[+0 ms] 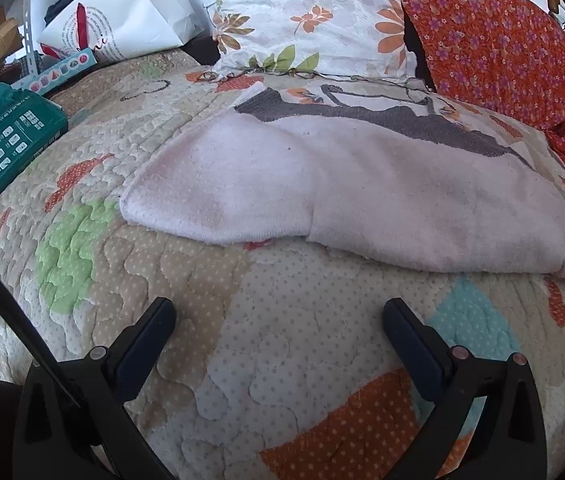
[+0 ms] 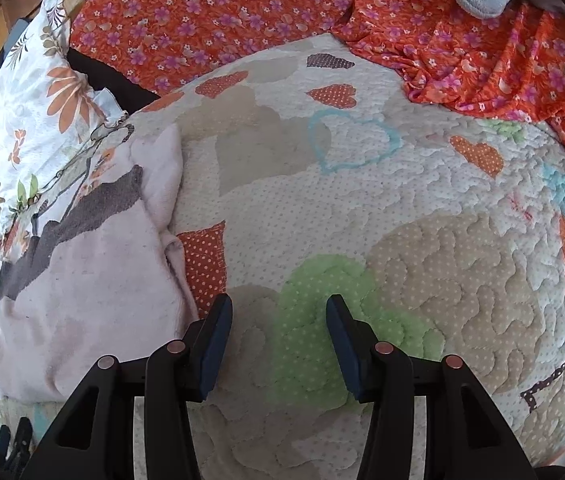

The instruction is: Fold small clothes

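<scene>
The garment (image 1: 362, 184) is laid on the quilt (image 1: 242, 340), at 12 o'clock from the left gripper (image 1: 278, 312). A pillow (image 1: 306, 20) is placed behind it.

Each hand-held gripper is a black plastic frame of two angled arms with triangular cut-outs. The left gripper (image 1: 278, 320) and right gripper (image 2: 278, 312) both carry flat, dark navy pads (image 2: 214, 344) on their inner faces. Round copper-coloured rivets (image 2: 175, 346) sit at the arm joints behind the pads.
</scene>
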